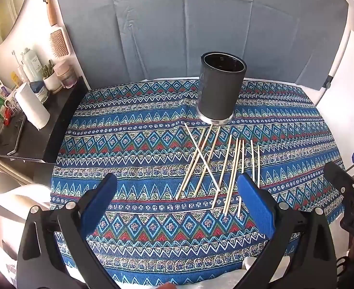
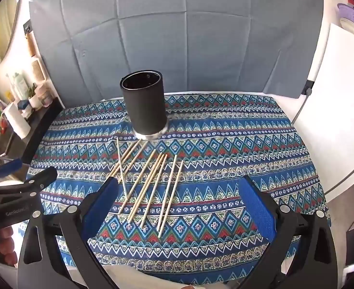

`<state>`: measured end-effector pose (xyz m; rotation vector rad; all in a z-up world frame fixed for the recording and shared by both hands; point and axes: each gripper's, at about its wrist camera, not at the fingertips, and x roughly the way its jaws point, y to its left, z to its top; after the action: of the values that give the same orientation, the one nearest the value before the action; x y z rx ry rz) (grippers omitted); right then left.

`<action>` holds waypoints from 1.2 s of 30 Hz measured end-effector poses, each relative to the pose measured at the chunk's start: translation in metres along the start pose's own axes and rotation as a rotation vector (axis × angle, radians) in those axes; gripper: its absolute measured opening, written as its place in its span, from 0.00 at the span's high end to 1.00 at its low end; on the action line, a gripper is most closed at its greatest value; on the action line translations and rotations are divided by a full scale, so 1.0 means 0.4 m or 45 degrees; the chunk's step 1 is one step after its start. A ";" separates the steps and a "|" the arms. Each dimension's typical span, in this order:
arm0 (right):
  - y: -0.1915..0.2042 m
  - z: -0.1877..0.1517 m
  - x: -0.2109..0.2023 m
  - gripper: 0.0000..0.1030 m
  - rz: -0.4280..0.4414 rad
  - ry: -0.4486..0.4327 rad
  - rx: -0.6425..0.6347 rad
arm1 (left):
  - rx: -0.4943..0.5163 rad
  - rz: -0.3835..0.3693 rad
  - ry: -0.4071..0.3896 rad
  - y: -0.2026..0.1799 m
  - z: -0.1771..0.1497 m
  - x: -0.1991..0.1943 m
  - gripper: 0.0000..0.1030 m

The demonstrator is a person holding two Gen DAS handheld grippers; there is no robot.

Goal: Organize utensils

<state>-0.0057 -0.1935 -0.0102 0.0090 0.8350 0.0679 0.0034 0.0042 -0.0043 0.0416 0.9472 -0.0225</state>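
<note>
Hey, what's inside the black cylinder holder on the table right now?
The black cylinder holder shows only a dark inner wall below its rim; no sticks poke out. Its bottom is hidden by the wall. The chopsticks all lie on the patterned cloth in front of it.

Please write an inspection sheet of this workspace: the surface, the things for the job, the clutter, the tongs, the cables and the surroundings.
Surface: table under a blue patterned cloth, lying flat.
Job's things: black cylindrical holder upright, nothing seen inside it; loose pale sticks scattered flat before it, one lying across others.
Clutter: nothing seen on the cloth besides these.
Tongs: left tongs open and holding nothing; right tongs open and holding nothing, above the near ends of the sticks.
Cables: nothing seen.
Surroundings: grey-blue backdrop; white board on the right; side shelf with a paper towel roll, bottles and jars.
</note>
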 end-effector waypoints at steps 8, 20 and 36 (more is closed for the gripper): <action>-0.001 0.002 0.005 0.07 -0.008 0.011 0.002 | -0.001 0.004 -0.003 0.002 0.005 0.001 0.05; 0.009 0.001 0.013 0.07 0.001 0.023 -0.018 | -0.006 0.023 0.004 0.005 0.006 0.007 0.05; 0.014 0.003 0.024 0.07 0.000 0.049 -0.048 | -0.030 0.023 0.025 0.006 -0.001 0.017 0.05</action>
<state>0.0015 -0.1872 -0.0164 -0.0281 0.8720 0.0839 0.0073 0.0067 -0.0099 0.0282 0.9663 0.0060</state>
